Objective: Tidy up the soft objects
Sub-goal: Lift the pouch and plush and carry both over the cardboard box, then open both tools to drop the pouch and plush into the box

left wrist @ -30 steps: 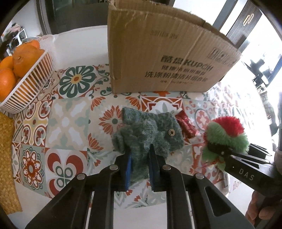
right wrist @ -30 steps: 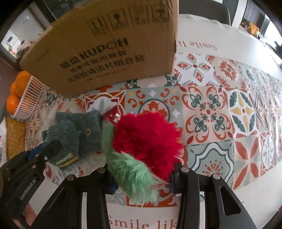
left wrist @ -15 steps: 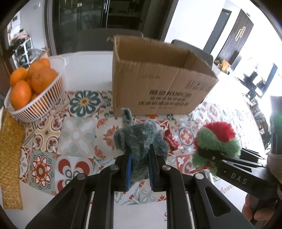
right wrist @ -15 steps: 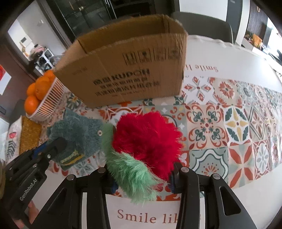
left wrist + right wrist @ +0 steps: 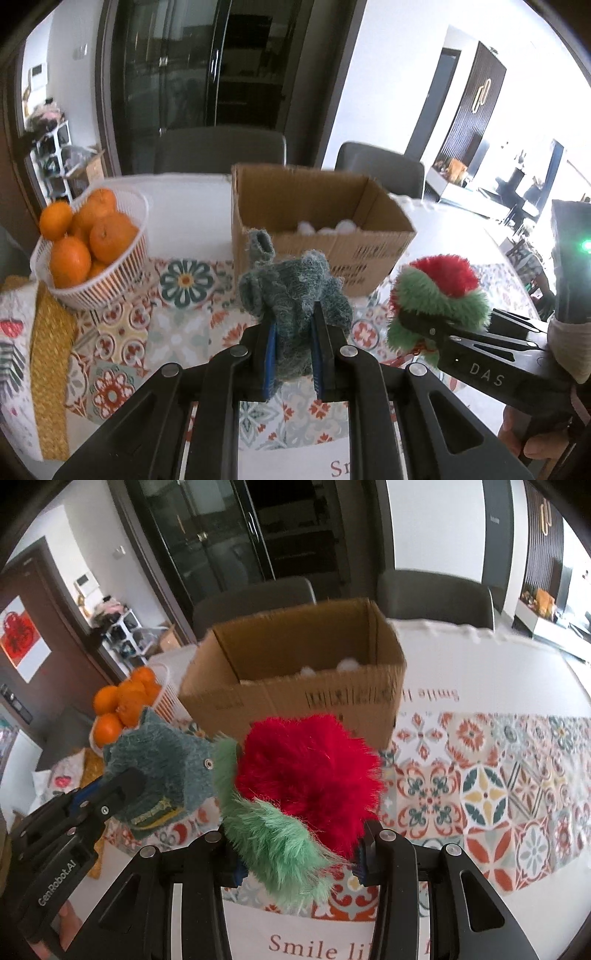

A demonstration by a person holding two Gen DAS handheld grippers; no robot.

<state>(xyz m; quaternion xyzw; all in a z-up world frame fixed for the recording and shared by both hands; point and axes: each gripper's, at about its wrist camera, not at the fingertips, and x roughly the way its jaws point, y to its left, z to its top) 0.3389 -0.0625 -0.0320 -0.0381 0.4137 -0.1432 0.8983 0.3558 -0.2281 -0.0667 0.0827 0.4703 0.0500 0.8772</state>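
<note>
Now the left claw (image 5: 291, 347) is pinching a teal knit toy (image 5: 295, 295) between its blue-padded fingers (image 5: 269, 354), and the toy is held up off the desk (image 5: 177, 332), its bulk bunched above the fingertips with one narrow tube-like piece sticking up at its left. From the right wrist view the same toy (image 5: 166, 768) shows a small metal snap on its side and a yellow-trimmed cuff at the bottom, with the left claw (image 5: 122, 794) gripping it from the lower left.

The right claw (image 5: 295, 853) is pinching a fluffy pompom (image 5: 310, 775), red on top with a pale green tuft hanging down between the fingers. It too is off the desk, just beside the knit toy and to its right. In the left wrist view the pompom (image 5: 439, 291) sits at the tip of the right claw (image 5: 413, 325).

Beyond both toys stands an open cardboard box (image 5: 317, 221) on the patterned tablecloth (image 5: 480, 782). Its top is open toward the cameras, and a few white round things (image 5: 325, 229) lie inside near the front wall; what they are cannot be told. To the left of the box a white basket (image 5: 110, 273) holds oranges (image 5: 92, 232). A yellow woven mat (image 5: 48, 365) lies at the desk's left edge, just beside the basket.
</note>
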